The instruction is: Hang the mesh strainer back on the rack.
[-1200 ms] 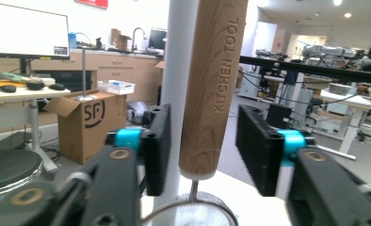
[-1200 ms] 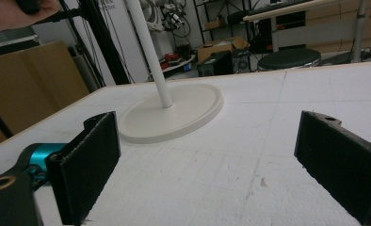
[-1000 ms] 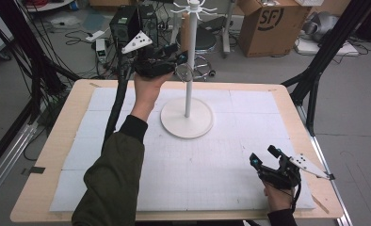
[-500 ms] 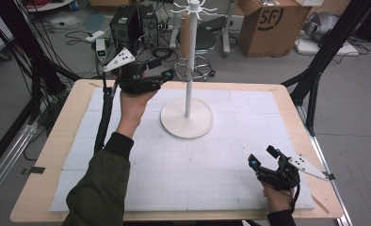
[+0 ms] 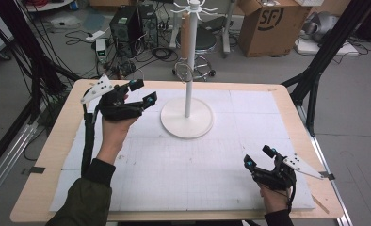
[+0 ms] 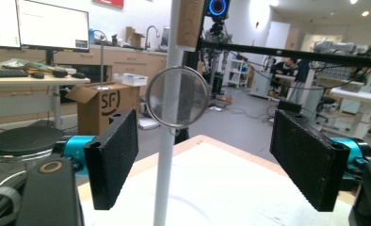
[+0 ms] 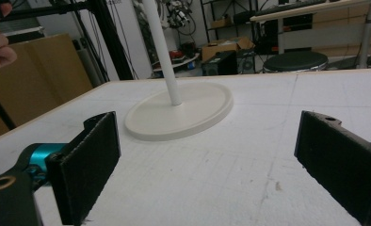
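White stand (image 5: pixel 187 115) sits centre-back on the white gridded mat (image 5: pixel 183 174), round base flat, thin pole upright. Round wire-rimmed strainer (image 5: pixel 182 71) hangs against the pole partway up; a wooden handle runs up from it to the hooks at the top. In the left gripper view the strainer (image 6: pixel 177 96) shows as a mesh disc in front of the pole, free of both pads.

Left gripper (image 5: pixel 139 96) is at roughly 9 o'clock from the stand base, near it but apart, held above the mat by the left hand (image 5: pixel 114 134), pointing toward the pole. Jaws have just been opening and now stand spread wide, nothing pinched. In its own view the two black pads (image 6: pixel 113 157) sit either side of the pole, the strainer farther off and higher, between them only in line of sight, no contact.

Right gripper (image 5: pixel 259 157) is at about 4 o'clock from the base, well apart from it, low over the mat's near right corner, right hand (image 5: pixel 274 200) behind it. Jaws spread wide and empty; its own view shows bare mat between the pads (image 7: pixel 87 165), with the stand base (image 7: pixel 181 110) farther off.

Table (image 5: pixel 47 188) is light wood, its rim showing around the mat. Cardboard box (image 5: pixel 268 23) stands on the floor beyond the table at about 1 o'clock.
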